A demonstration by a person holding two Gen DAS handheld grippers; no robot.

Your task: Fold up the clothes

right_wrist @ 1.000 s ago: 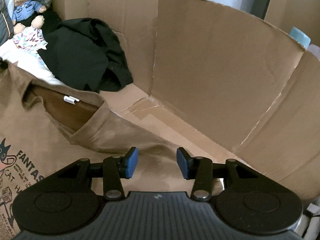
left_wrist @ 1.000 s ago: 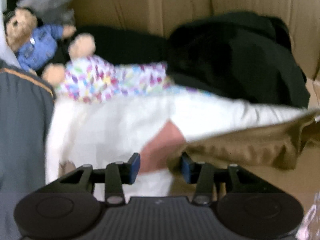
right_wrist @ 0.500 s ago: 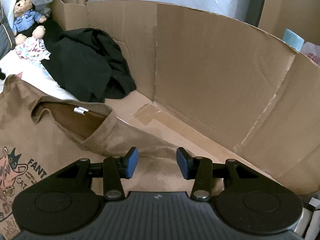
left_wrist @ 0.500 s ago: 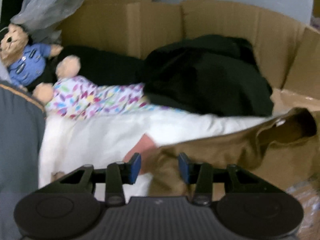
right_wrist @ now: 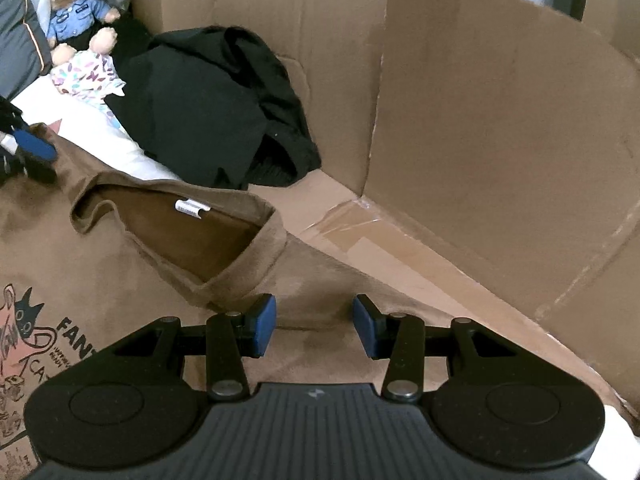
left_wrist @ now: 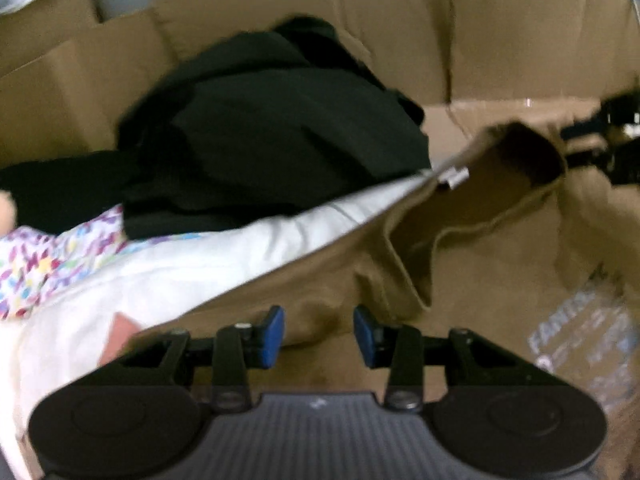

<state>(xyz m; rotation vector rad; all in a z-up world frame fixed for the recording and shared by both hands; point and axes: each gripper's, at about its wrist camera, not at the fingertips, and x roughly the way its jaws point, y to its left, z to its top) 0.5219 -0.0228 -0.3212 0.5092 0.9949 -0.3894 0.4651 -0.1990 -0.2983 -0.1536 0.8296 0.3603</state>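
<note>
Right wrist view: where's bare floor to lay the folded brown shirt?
Bare cardboard floor runs between the brown shirt and the cardboard wall, widest by the taped corner. The far left is crowded: black garment, white cloth, patterned cloth and teddy bear.

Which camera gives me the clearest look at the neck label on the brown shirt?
The right wrist view: the white neck label sits sharp inside the brown shirt collar, unobstructed. The left wrist view shows the same label only small and motion-blurred at the collar's edge.
</note>
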